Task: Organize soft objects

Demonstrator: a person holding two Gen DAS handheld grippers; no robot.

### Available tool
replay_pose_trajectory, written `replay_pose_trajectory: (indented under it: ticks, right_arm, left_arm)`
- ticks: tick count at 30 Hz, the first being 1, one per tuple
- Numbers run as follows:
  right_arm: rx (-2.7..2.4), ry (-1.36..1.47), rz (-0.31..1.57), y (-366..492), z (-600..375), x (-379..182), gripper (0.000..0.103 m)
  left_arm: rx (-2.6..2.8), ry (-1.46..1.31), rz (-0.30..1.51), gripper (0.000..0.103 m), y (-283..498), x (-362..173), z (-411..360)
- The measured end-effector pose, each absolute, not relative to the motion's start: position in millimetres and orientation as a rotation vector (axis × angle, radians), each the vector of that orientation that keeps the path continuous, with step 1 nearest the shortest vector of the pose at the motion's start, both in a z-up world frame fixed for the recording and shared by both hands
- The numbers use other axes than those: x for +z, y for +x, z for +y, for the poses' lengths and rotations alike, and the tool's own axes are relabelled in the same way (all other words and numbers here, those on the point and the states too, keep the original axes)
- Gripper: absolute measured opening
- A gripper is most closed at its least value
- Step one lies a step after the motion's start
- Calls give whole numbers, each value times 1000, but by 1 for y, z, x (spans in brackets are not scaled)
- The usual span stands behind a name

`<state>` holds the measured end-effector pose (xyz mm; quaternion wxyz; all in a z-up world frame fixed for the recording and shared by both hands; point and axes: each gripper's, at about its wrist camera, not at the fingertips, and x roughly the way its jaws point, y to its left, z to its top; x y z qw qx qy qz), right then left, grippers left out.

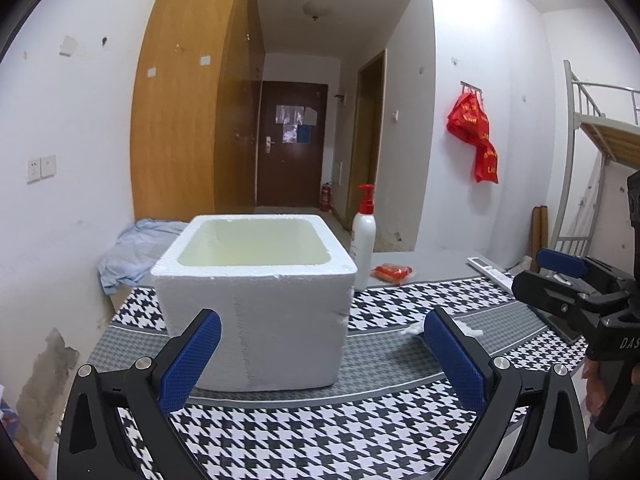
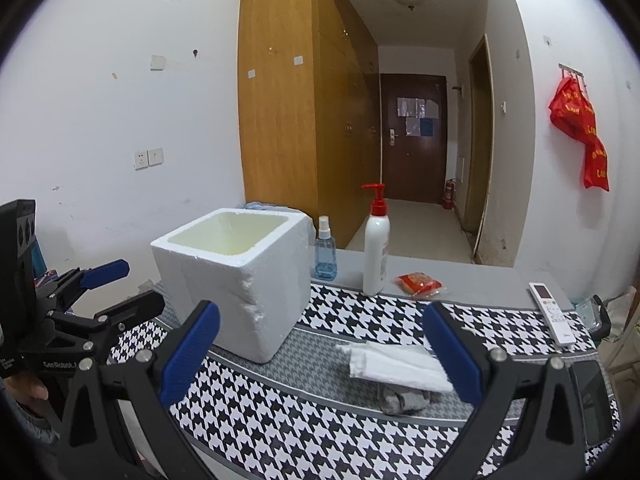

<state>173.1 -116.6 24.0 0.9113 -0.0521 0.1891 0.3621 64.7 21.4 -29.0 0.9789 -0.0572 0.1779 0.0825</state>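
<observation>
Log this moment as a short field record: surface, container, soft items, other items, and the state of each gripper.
surface: table with houndstooth mat
container: white foam box, open top, looks empty
soft items: white folded cloth lying on a grey cloth, on the mat right of the box
other items: pump bottle, blue spray bottle, red packet, remote
left gripper: open, holding nothing, facing the box
right gripper: open, holding nothing, above the cloths

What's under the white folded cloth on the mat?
A grey sock-like item pokes out beneath the white folded cloth, on the houndstooth mat. Most of it is covered, so I can't identify it.
</observation>
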Motion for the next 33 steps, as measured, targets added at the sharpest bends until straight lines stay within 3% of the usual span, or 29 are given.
replay_pose_trajectory:
  ticks: [33]
  right_arm:
    - [632, -84, 470, 190, -156, -7, 102]
  left_arm:
    - [74, -87, 446, 102, 103, -51, -9]
